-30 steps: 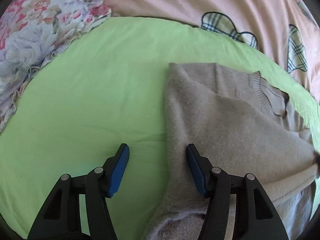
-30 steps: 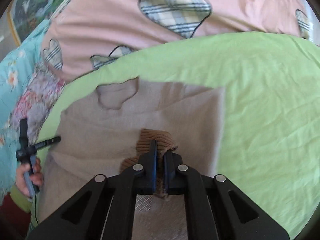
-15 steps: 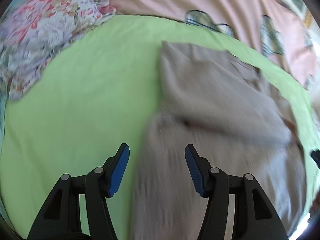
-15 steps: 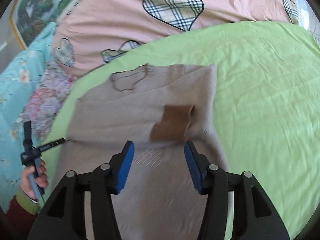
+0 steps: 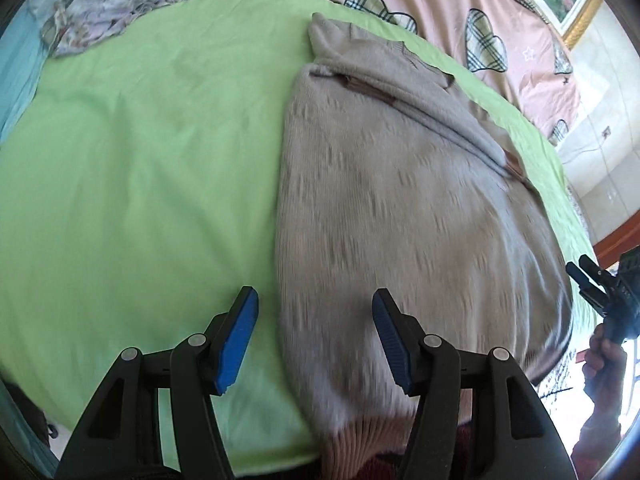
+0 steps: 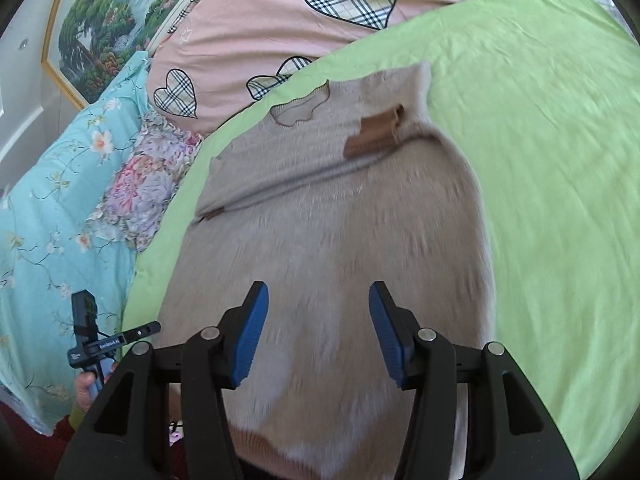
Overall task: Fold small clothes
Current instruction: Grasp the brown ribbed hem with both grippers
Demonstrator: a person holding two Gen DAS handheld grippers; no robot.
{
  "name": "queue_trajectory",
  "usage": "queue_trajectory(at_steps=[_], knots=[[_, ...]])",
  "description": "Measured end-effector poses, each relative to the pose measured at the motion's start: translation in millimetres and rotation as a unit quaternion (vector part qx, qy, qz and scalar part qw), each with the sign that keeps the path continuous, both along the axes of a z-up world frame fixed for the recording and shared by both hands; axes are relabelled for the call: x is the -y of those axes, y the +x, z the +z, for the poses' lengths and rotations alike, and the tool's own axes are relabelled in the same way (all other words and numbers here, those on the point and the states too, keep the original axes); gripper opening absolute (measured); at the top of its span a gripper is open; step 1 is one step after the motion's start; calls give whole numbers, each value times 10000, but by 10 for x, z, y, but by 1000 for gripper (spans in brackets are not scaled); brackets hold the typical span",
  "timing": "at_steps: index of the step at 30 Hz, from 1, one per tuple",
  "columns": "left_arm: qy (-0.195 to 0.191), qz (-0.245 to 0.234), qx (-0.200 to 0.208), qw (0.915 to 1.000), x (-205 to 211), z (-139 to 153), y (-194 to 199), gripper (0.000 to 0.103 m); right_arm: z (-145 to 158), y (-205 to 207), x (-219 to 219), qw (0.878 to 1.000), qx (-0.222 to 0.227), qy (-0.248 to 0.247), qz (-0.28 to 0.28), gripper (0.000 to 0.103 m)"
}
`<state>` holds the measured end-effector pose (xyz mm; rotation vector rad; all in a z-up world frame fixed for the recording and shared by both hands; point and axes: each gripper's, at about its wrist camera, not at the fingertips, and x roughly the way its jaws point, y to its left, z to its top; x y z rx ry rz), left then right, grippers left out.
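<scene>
Beige knit sweater (image 6: 332, 216), spread flat on the green bedsheet (image 6: 540, 160), neckline (image 6: 300, 110) at the far end, ribbed hem (image 6: 256, 442) nearest and seemingly at the bed's edge. Both sleeves already crossed over the chest: brown cuff (image 6: 376, 134) resting on the upper right of the body, a second brown cuff (image 6: 210, 214) just showing at the left edge. Same garment in the left wrist view (image 5: 400, 208), sleeves lying in a diagonal band across it.

Soft, light, limp; no stiffness to carry a fold by itself. Likely to sag and stretch when lifted by one point, and loose knit prone to snagging on jaw tips. Fuzzy against cotton, so probably clingy rather than slippery: lift and lay over, not drag. Best purchase judged to be the two hem corners, one per gripper, pinching the layers together, then carried up toward the neckline. Risk of the crossed sleeves sliding out if the body is jerked.

Left gripper (image 5: 316, 340): jaws wide apart, nothing between them, straddling the sweater's left edge near the hem. Right gripper (image 6: 318, 330): jaws likewise apart and empty, poised over the lower body of the knit.

Beyond the sheet: pink quilt with plaid hearts (image 6: 280, 20), floral bedding (image 6: 144, 180), turquoise flowered quilt (image 6: 60, 200), framed landscape picture (image 6: 100, 20) on the wall.
</scene>
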<state>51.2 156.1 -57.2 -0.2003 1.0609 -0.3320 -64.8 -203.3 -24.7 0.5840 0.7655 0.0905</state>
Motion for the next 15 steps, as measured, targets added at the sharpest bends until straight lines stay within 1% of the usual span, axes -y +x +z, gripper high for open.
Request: queue_trajectory(at_steps=[3,6,8,11,13,15], knots=[[-161,-129,14,9998,9,-47,-150,60,-18,-181,29,10000,-12,-14,-62,54],[-364,-330,48,9988,74,-46,-211,58,-42,-334,78,9999,-14,63,-133,54],[-525,-475,88,9974,105,-31,-245,50,-43,-426,100,9998,-6,69,-183,54],[-673,-596,73,9959,85,-19,-273,50,-45,-583,140,9998,5,101,-178,54],[-808,-652,-14,9946,33,-49,-280,50,-54,-665,162,9998,0,134,-137,54],[-904,-677,-53,9936,-3,-78,-309,50,-100,-775,187,9998,-83,144,-70,54]])
